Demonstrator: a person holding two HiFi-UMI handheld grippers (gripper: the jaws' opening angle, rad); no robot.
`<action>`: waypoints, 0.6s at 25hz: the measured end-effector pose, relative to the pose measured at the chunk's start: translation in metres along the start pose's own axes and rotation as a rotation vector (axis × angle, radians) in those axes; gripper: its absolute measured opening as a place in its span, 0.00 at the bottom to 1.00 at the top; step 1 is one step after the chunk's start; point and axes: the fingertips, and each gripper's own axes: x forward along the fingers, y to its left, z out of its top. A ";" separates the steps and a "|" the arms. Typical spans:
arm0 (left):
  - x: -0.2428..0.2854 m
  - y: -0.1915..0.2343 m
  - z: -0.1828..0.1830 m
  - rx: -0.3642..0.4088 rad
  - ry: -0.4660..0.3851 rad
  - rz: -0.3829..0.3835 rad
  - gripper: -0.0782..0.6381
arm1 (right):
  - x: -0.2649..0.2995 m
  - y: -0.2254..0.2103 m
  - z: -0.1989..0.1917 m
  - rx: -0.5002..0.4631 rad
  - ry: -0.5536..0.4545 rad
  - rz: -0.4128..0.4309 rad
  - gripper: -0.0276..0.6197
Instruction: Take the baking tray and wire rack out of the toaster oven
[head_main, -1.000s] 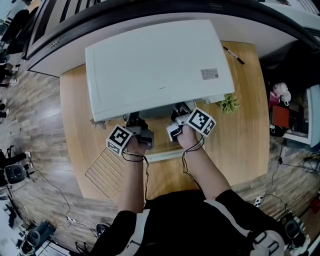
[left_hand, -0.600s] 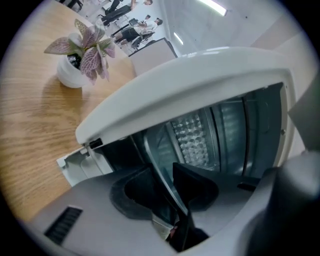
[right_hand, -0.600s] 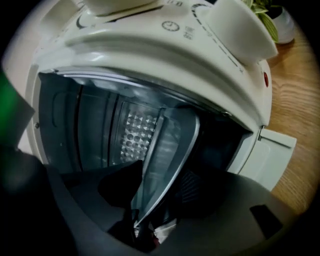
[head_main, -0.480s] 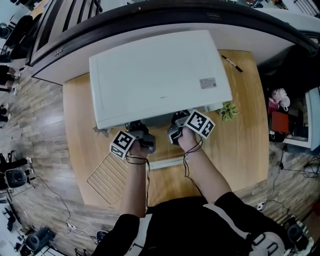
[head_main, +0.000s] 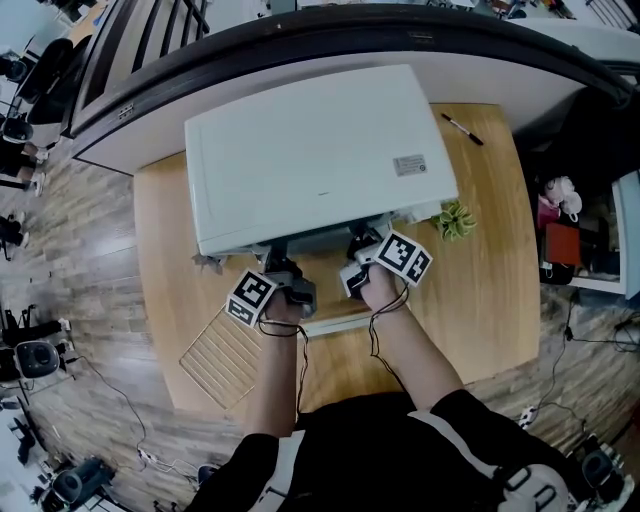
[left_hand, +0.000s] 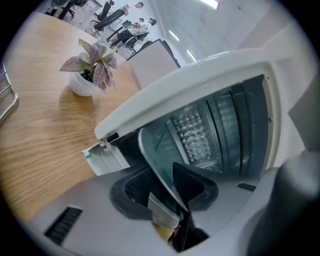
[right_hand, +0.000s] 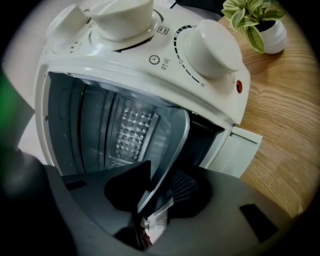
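Observation:
The white toaster oven stands on the wooden table with its door folded down toward me. The grey baking tray sits in the oven's mouth, and its front rim runs between the jaws of both grippers. My left gripper has just been closing and its pads clamp the rim. My right gripper has also just been closing, and the tray's rim is pinched between its pads. The wire rack lies flat on the table, left of the door.
A small potted plant stands by the oven's right front corner. A pen lies at the back right. The control knobs are beside the opening. Table edges lie close in front and at the left.
Both grippers stay at the oven's mouth. The whole head view has shifted a little to the right and down. Nothing else has visibly moved.

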 end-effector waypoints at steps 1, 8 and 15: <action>-0.003 0.001 -0.001 -0.001 0.000 0.003 0.30 | -0.003 -0.001 -0.002 -0.003 0.001 -0.004 0.21; -0.018 0.005 -0.010 0.017 0.015 0.027 0.30 | -0.017 -0.006 -0.011 -0.004 0.017 -0.018 0.22; -0.031 0.008 -0.019 0.014 0.018 0.031 0.29 | -0.031 -0.009 -0.018 0.025 0.036 -0.033 0.21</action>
